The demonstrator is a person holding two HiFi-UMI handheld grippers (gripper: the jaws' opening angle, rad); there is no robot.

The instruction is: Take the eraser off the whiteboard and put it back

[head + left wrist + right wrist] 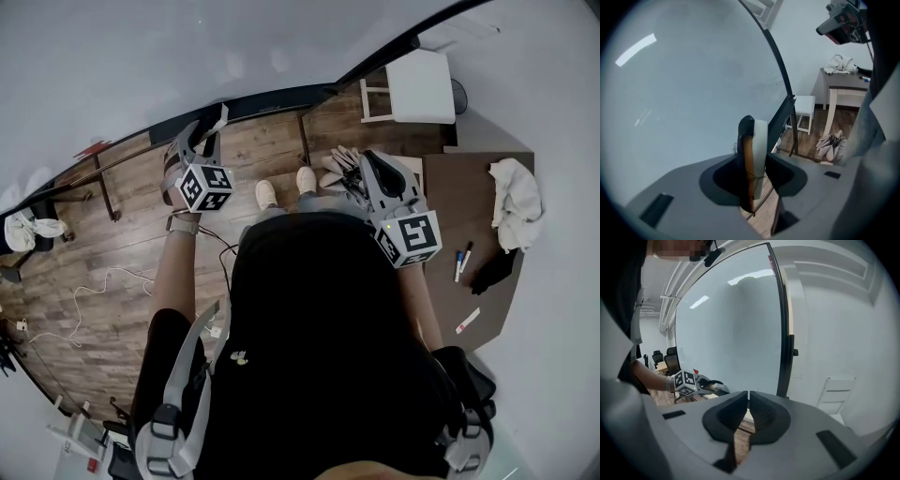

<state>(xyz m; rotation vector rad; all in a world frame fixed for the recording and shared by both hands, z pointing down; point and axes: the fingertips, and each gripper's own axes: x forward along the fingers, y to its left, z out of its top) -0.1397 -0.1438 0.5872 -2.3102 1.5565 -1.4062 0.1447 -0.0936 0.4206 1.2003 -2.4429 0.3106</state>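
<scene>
The eraser (754, 150), with a black back, a brown core and a white felt face, stands on edge between the jaws of my left gripper (753, 176), which is shut on it. It is held just off the large whiteboard (684, 84); whether it touches the board cannot be told. In the head view the left gripper (199, 141) points at the lower edge of the whiteboard (187, 56), with the eraser's (221, 120) white tip showing. My right gripper (748, 401) is shut on nothing and faces the board's right edge; in the head view that gripper (370, 169) hangs over the floor.
A white stool (419, 86) stands by the board's right end. A brown table (473, 216) at right carries a white cloth (516, 202), markers (460, 262) and a black object (494, 272). A folded grey umbrella (339, 169) and cables (103, 291) lie on the wooden floor.
</scene>
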